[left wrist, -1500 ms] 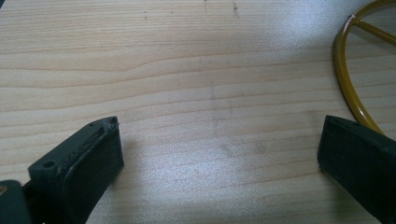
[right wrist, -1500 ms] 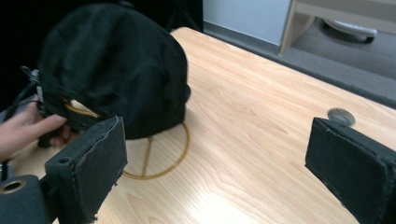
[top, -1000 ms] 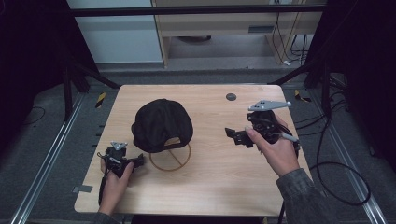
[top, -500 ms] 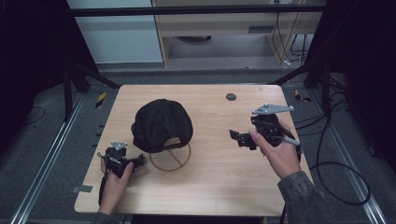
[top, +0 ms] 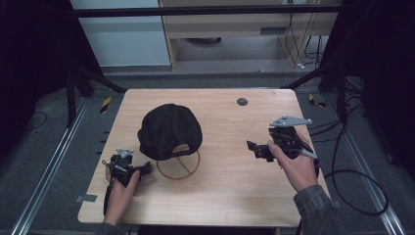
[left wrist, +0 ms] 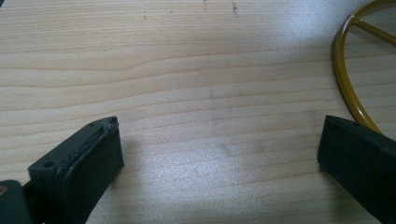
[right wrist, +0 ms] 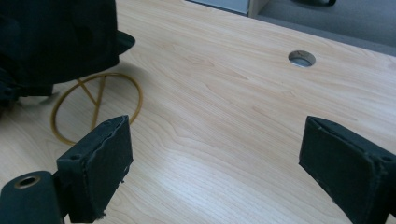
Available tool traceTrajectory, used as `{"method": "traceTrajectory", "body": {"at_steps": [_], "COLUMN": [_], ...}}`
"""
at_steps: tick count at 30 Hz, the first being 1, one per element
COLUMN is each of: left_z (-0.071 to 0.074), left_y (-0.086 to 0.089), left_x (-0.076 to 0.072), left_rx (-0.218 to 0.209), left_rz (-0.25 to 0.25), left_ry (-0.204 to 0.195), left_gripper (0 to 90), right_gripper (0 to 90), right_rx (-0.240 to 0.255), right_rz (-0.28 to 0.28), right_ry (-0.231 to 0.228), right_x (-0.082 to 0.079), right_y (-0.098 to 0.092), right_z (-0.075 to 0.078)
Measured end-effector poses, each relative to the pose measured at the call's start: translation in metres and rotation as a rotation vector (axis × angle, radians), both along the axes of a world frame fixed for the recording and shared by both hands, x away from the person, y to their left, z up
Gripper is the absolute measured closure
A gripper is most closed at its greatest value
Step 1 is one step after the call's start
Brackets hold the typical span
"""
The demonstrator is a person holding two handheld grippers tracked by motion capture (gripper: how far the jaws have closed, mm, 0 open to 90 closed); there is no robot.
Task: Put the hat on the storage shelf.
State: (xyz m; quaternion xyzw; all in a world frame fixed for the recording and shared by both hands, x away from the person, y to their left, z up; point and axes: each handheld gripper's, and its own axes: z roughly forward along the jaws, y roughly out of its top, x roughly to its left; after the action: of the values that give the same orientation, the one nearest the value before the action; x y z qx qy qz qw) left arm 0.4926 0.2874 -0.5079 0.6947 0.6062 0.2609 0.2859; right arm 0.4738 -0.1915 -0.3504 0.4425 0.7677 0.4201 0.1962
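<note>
A black cap (top: 169,128) rests on a yellow wire ring stand (top: 179,165) left of the table's middle. My left gripper (top: 143,170) lies low on the wooden table (top: 230,196) just left of the ring, pointing at it, and is open. In the left gripper view my left gripper (left wrist: 219,125) has bare wood between its jaws and the ring stand (left wrist: 346,88) at the right. My right gripper (top: 253,148) is held open above the right side, well apart from the cap. The right gripper view has my right gripper (right wrist: 215,125) facing the cap (right wrist: 56,37) and ring stand (right wrist: 97,108).
A round cable hole (top: 242,101) (right wrist: 301,58) sits near the table's far edge. A black cable (top: 342,176) trails from the right gripper over the right edge. Metal rails run along the floor on both sides. Bare wood lies between the two grippers.
My right gripper has drawn back to the right and slightly toward the near edge, away from the cap. The left gripper and the cap have stayed put.
</note>
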Motion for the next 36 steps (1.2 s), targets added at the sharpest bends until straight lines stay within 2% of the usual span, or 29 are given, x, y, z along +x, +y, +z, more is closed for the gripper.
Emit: {"method": "traceTrajectory", "body": {"at_steps": [8,17,23,28,36], "left_z": [0.000,0.000,0.000,0.000,0.000], "left_y": [0.000,0.000,0.000,0.000,0.000], "left_x": [0.000,0.000,0.000,0.000,0.000], "left_rx": [0.000,0.000,0.000,0.000,0.000], "left_rz": [0.000,0.000,0.000,0.000,-0.001], "left_ry": [0.000,0.000,0.000,0.000,0.000], "left_gripper": [0.0,0.0,0.0,0.0,0.0], "right_gripper": [9.9,9.9,9.9,9.9,9.9], "right_rx": [0.002,-0.031,-0.036,-0.024,-0.032], "right_rz": [-0.020,-0.006,0.000,0.002,0.026], "right_ry": [0.023,0.046,0.071,0.099,0.139], "right_x": [-0.002,-0.003,-0.006,-0.008,-0.012], "right_y": [-0.005,-0.002,0.002,0.006,0.021], "right_z": [-0.023,-0.048,-0.062,-0.080,-0.107]}}
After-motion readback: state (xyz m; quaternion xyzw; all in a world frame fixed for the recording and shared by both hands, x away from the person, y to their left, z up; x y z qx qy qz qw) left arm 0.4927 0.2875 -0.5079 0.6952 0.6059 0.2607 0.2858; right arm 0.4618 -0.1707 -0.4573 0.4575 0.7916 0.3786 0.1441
